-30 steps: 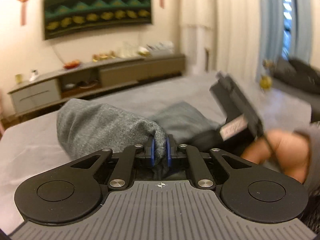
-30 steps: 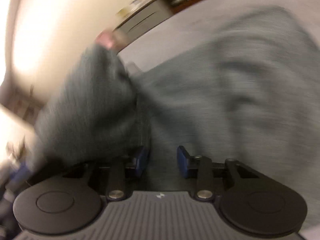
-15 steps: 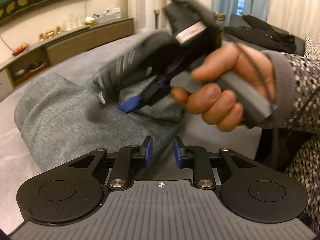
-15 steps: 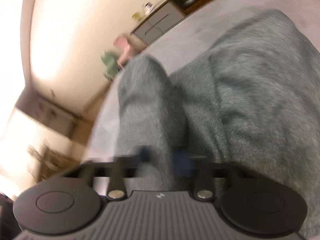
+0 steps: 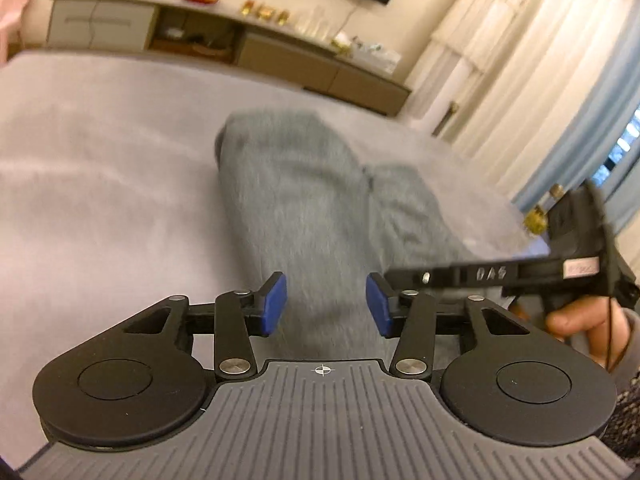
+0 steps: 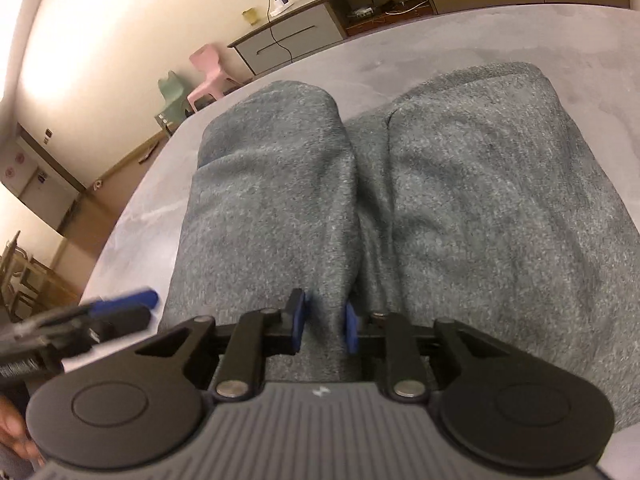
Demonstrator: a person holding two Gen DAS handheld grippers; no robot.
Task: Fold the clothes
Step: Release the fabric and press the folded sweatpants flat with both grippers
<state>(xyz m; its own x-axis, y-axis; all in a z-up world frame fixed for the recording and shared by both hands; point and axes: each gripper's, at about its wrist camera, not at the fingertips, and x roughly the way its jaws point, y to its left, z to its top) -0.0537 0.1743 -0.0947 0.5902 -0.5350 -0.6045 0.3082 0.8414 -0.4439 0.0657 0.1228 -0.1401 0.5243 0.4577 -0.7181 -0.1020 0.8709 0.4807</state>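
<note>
A grey knit garment (image 6: pixel 460 200) lies folded in two side-by-side rolls on the grey bed; it also shows in the left wrist view (image 5: pixel 304 200). My left gripper (image 5: pixel 326 306) is open and empty, just above the garment's near end. My right gripper (image 6: pixel 323 326) has its blue pads closed on a fold of the garment's left roll. The right gripper's body (image 5: pixel 520 272) shows at the right of the left wrist view, held by a hand. The left gripper's fingers (image 6: pixel 120 300) show blurred at the lower left of the right wrist view.
The grey bed surface (image 5: pixel 100 180) spreads around the garment. A long low cabinet (image 5: pixel 200 36) stands along the far wall. White and blue curtains (image 5: pixel 540 80) hang at the right. Pink and green small chairs (image 6: pixel 200 76) stand beyond the bed's edge.
My left gripper let go of the garment, opened wide and drew back. My right gripper moved across and closed on a fold of the left roll. The garment now lies flatter.
</note>
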